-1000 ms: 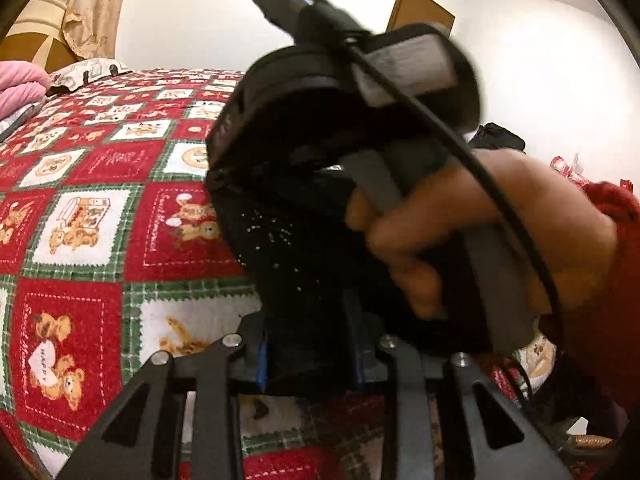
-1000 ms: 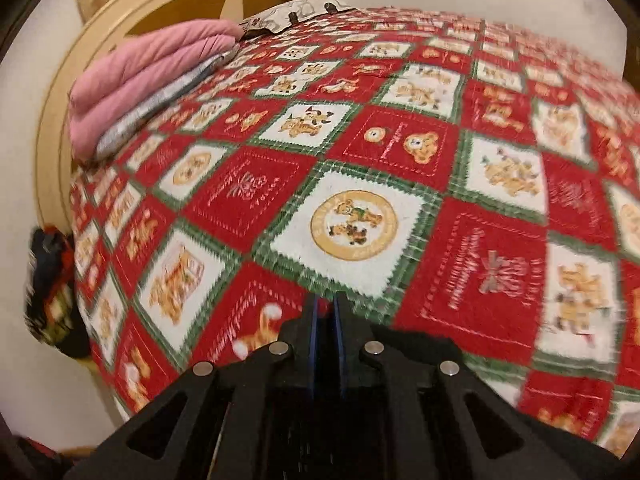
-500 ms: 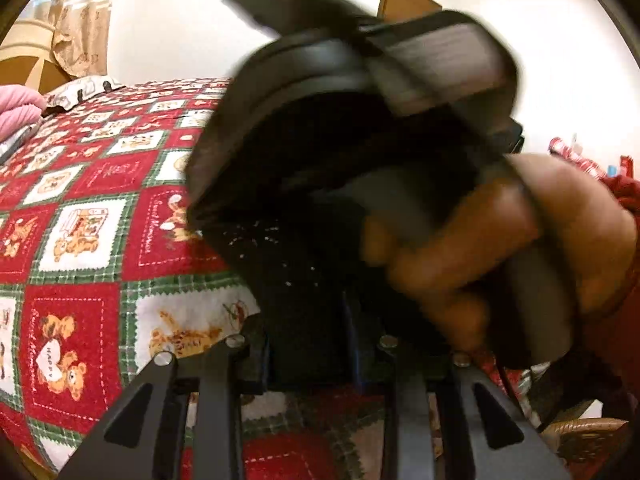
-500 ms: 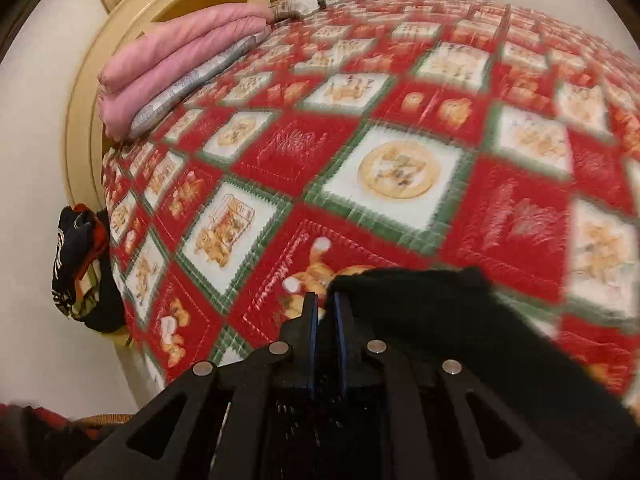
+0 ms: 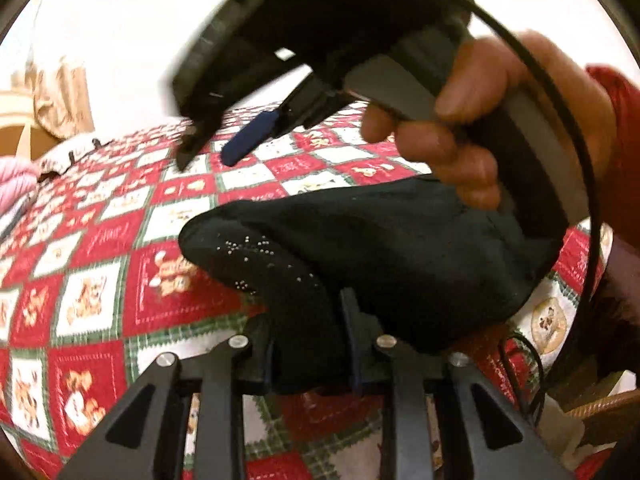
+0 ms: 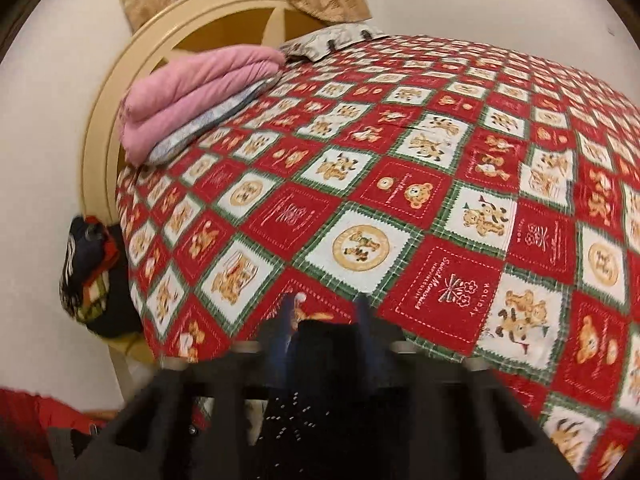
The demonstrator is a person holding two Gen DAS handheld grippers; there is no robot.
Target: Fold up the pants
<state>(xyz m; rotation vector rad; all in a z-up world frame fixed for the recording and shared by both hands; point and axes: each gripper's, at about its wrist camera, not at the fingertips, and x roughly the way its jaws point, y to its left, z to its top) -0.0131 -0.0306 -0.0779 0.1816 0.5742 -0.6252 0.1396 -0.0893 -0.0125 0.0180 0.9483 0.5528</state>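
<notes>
The black pants (image 5: 380, 248) with small shiny studs lie bunched on the red patchwork bedspread (image 5: 100, 248). My left gripper (image 5: 308, 344) has its blue-edged fingers around a fold of them near the bed's edge. My right gripper (image 5: 212, 152), held by a hand, hovers open above the pants in the left wrist view. In the right wrist view my right gripper (image 6: 326, 316) has its fingers spread, with black pants cloth (image 6: 324, 360) lying between them below.
A folded pink quilt (image 6: 192, 88) and a pillow (image 6: 332, 40) lie at the cream round headboard (image 6: 120, 80). A dark bag (image 6: 88, 276) hangs at the bed's left side. The bedspread (image 6: 440, 200) stretches wide ahead of the right gripper.
My right gripper opened, let go of the pants and lifted up and away. The pants dropped onto the bed. My left gripper kept its hold.
</notes>
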